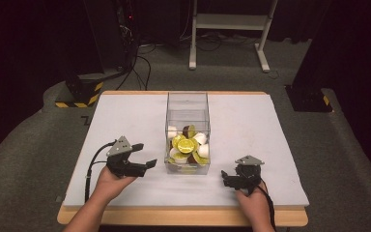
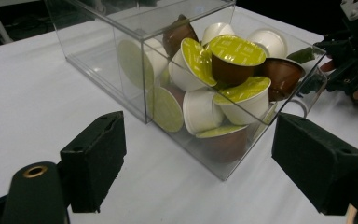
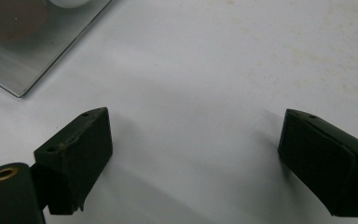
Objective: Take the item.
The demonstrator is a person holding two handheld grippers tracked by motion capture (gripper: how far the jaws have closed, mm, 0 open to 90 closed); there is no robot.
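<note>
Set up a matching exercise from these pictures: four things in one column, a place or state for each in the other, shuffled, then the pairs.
Things:
1. left gripper
2. right gripper
3. clear box
4. coffee capsules

Places or states:
A. piled at the near end, inside the box
B. open, over bare white table to the right of the box
C. standing mid-table between the two grippers
D. open, aimed at the box from its left

Pairs: 1-D, 2-B, 3-C, 4-A
</note>
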